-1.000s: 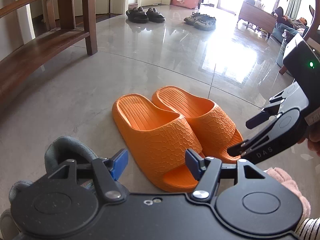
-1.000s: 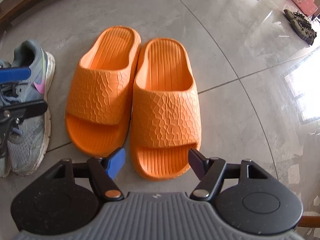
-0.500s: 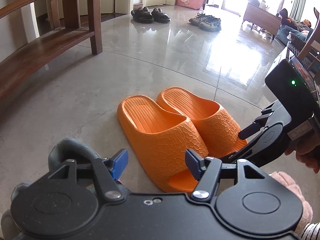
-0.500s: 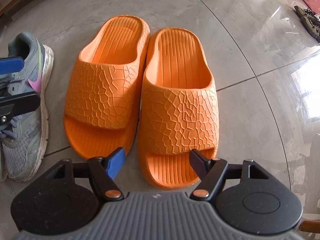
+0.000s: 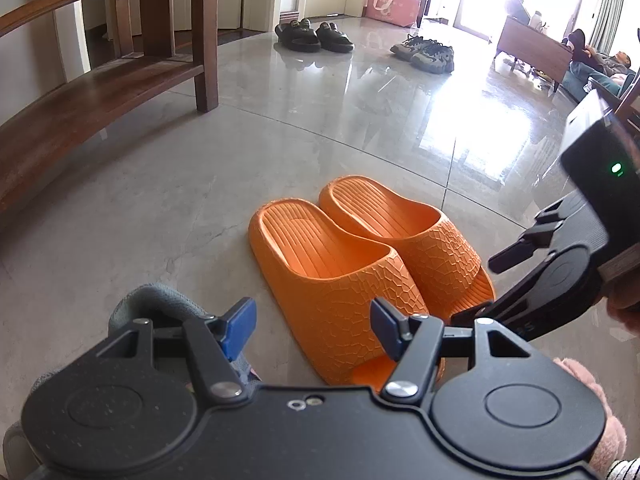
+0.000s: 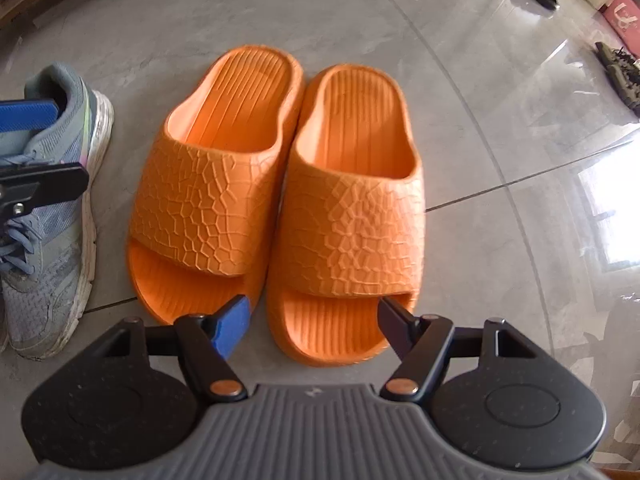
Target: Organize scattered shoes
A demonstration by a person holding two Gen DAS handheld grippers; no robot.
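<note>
Two orange slides lie side by side on the grey floor, the left slide (image 5: 336,292) (image 6: 216,184) touching the right slide (image 5: 436,248) (image 6: 352,216). My right gripper (image 6: 312,320) (image 5: 494,284) is open and hangs over the right slide's toe, with the toe between its fingers. My left gripper (image 5: 312,316) (image 6: 36,148) is open too, above the gap between the left slide and a grey sneaker (image 5: 160,300) (image 6: 60,220). Nothing is held.
A wooden bench (image 5: 80,100) runs along the left. Black sandals (image 5: 312,34), a pair of grey sneakers (image 5: 428,50) and a pink box (image 5: 392,4) sit far back. A pink fluffy thing (image 5: 592,400) is at the lower right. A person lies on a sofa (image 5: 600,60).
The right gripper has come slightly closer to the right slide's toe. Both slides and the sneaker lie where they were, and both grippers stay open.
</note>
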